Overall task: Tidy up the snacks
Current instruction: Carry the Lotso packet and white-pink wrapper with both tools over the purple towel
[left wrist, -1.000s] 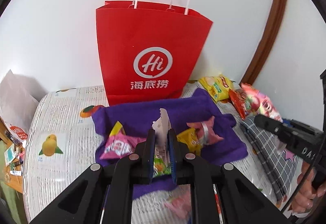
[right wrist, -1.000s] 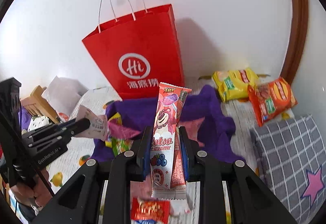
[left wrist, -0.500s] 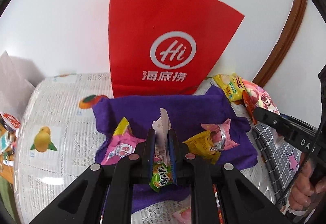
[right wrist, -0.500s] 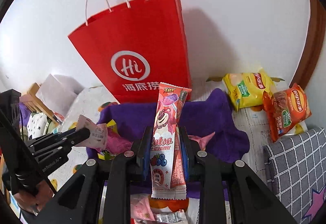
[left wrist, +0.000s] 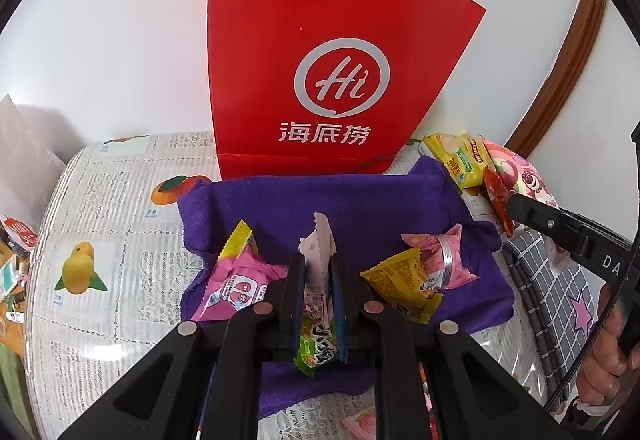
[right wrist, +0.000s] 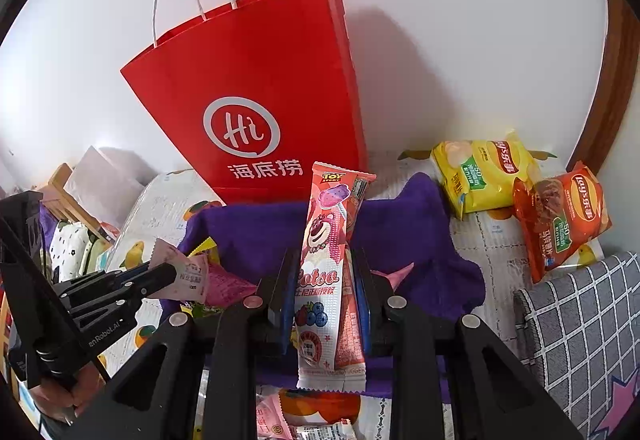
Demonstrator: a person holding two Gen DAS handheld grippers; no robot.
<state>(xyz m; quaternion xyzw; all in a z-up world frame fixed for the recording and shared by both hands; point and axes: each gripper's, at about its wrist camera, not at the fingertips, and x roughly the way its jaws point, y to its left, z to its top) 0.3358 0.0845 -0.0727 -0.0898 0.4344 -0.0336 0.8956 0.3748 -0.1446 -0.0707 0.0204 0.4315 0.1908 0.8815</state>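
Observation:
My left gripper point(left wrist: 318, 264) is shut on a small green and white snack packet point(left wrist: 316, 304), held over the purple towel point(left wrist: 340, 204). A pink packet point(left wrist: 236, 288), a yellow packet point(left wrist: 404, 288) and a pink wrapped snack point(left wrist: 440, 260) lie on that towel. My right gripper point(right wrist: 326, 260) is shut on a long pink Lotso packet point(right wrist: 326, 280), upright above the towel point(right wrist: 400, 240). A red paper bag point(left wrist: 320, 80) point(right wrist: 260, 112) stands against the wall behind the towel. In the right wrist view the left gripper point(right wrist: 160, 274) shows at left with its packet point(right wrist: 182, 276).
A yellow chip bag point(right wrist: 484, 172) and an orange chip bag point(right wrist: 560, 216) lie at the back right. A grey checked cloth point(right wrist: 580, 320) covers the right side. The fruit-print tablecloth point(left wrist: 112, 220) ends at left, with clutter beyond. More small packets point(right wrist: 304, 416) lie near the front.
Both grippers have come lower and closer to the red bag and the towel, each still holding its packet. The bag looms larger in both views.

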